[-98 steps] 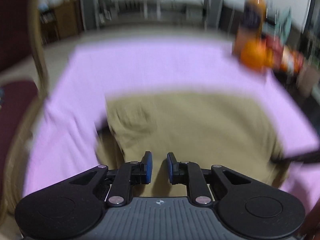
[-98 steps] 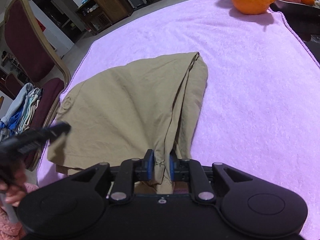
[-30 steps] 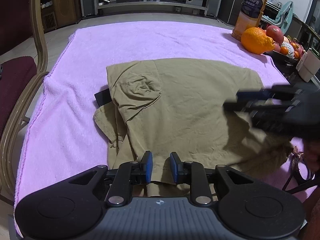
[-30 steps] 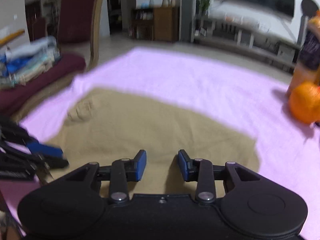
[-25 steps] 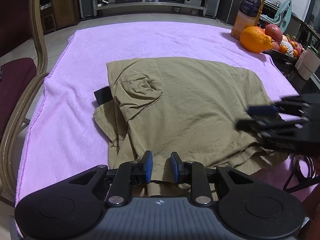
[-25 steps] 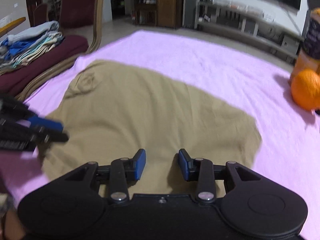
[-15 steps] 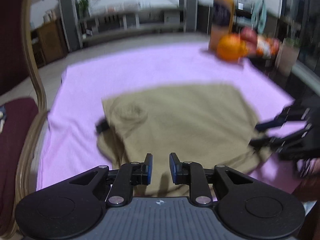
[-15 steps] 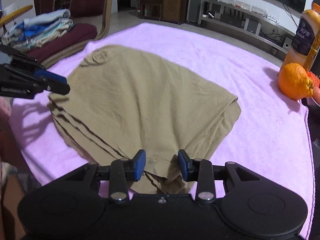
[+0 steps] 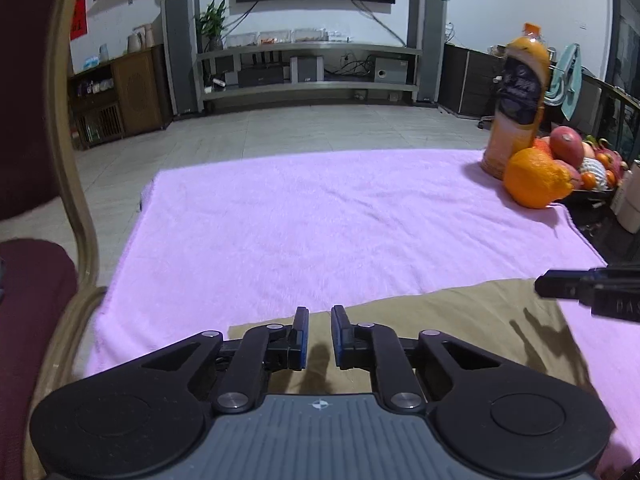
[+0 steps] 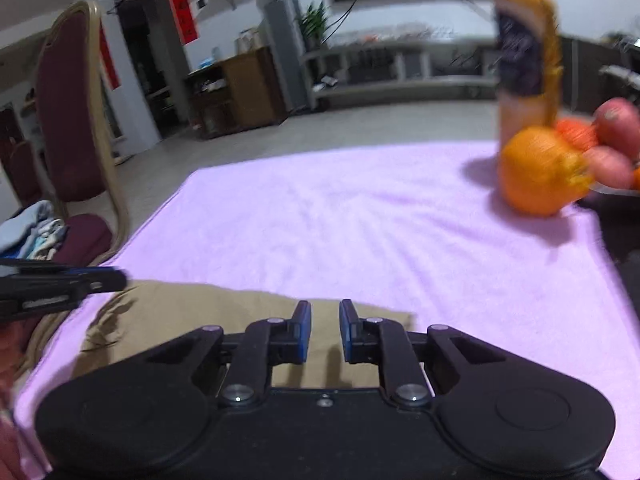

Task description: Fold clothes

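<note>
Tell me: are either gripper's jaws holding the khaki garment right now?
No. Both the left gripper and right gripper are open and empty above the khaki garment.

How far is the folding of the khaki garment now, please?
Done: the khaki garment lies flat on the pink towel, apparently folded, though its layers are hidden here. In hand: nothing; the left gripper and right gripper are both open above it. Left: whether more folds are needed cannot be told.
</note>
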Demonstrator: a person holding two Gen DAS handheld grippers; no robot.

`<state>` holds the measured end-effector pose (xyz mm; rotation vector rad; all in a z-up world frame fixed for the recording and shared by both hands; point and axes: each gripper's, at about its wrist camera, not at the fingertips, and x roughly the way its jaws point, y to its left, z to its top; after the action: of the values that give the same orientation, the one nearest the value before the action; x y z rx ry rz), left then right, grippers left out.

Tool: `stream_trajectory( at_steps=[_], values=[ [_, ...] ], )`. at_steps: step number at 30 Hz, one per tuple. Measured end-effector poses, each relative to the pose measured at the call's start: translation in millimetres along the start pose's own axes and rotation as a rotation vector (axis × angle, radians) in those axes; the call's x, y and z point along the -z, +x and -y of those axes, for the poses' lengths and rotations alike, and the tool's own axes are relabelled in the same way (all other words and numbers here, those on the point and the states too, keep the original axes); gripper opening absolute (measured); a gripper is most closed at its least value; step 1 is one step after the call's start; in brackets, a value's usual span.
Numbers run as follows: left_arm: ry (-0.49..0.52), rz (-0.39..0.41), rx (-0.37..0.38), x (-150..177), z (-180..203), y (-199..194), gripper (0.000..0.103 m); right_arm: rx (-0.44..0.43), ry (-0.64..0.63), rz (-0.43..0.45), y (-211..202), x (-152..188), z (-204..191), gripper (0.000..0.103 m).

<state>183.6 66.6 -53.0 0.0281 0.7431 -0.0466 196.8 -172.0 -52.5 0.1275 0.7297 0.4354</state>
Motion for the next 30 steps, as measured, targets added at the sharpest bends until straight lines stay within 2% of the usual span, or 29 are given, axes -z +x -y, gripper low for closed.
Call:
stream_trajectory(
  at_steps=[4, 6, 9, 12, 15, 16, 20, 21, 25, 28, 30],
  values=[
    [-0.047, -0.076, -0.036, 13.8, -4.6, 25.5, 0.011, -0.050, -0.049, -0.019, 29.4, 3.7, -12.0, 0.017],
    [-0.037, -0.079, -0.046, 20.6, -2.2, 28.7, 0.011, -0.042, -0.071, -0.025, 44.5, 9.5, -16.0, 0.019],
    [0.026, -0.067, -0.071, 23.5, 5.9, 28.0, 0.010, 0.001, -0.146, -0.017, 57.6, 19.3, -21.3, 0.025],
    [0.033, -0.063, -0.069, 23.8, 4.4, 28.3, 0.011, 0.050, -0.249, 0.000, 53.7, 22.6, -24.6, 0.031],
    [0.027, -0.065, -0.073, 26.6, -2.1, 24.0, 0.011, 0.185, -0.331, -0.023, 47.3, 28.9, -13.0, 0.031],
    [0.025, -0.066, -0.080, 28.2, -4.0, 21.6, 0.011, 0.216, -0.337, -0.031, 43.9, 31.1, -7.3, 0.031],
    [0.001, -0.093, -0.115, 36.6, -18.4, 3.7, 0.013, 0.226, -0.207, -0.071, 18.1, 30.7, 14.3, 0.032],
    [-0.009, -0.117, -0.123, 39.1, -23.0, -2.6, 0.016, 0.236, -0.187, -0.077, 9.5, 30.0, 16.8, 0.032],
    [-0.021, -0.222, -0.104, 56.8, -34.5, -31.3, 0.014, 0.282, -0.209, -0.063, -31.6, 25.5, 11.2, 0.032],
    [-0.061, -0.179, -0.106, 70.7, -38.0, -60.8, 0.013, 0.248, -0.159, -0.013, -65.1, 24.2, 8.9, 0.033],
    [-0.093, -0.105, -0.086, 70.9, -40.0, -83.0, 0.014, 0.219, -0.112, 0.022, -87.2, 23.9, 8.3, 0.034]
  ],
)
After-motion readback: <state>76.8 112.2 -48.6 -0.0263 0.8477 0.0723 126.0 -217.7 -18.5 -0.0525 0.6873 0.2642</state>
